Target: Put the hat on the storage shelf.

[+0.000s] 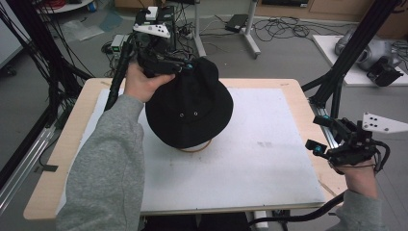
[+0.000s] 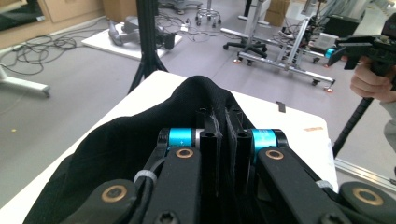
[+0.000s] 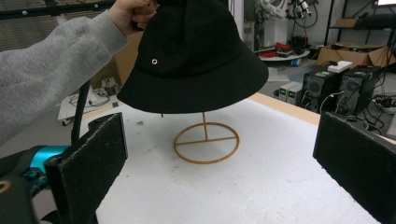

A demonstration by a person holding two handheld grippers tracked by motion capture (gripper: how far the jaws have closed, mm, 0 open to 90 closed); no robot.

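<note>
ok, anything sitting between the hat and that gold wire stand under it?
Nothing visible. The left hand-held gripper is shut on the black hat's crown, holding it above the gold wire stand. The right gripper view shows open space under the brim, with the stand's post rising up into the hat.

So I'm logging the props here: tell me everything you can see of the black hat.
The black hat is a soft bucket hat, seemingly cotton fabric, with a rounded crown, a downturned brim and small metal eyelets on its side. The left gripper pinches a fold of the crown between shut jaws, holding it upright above the white mat. It sits over a gold wire stand with a ring base; whether it rests on the stand's top is hidden.
</note>
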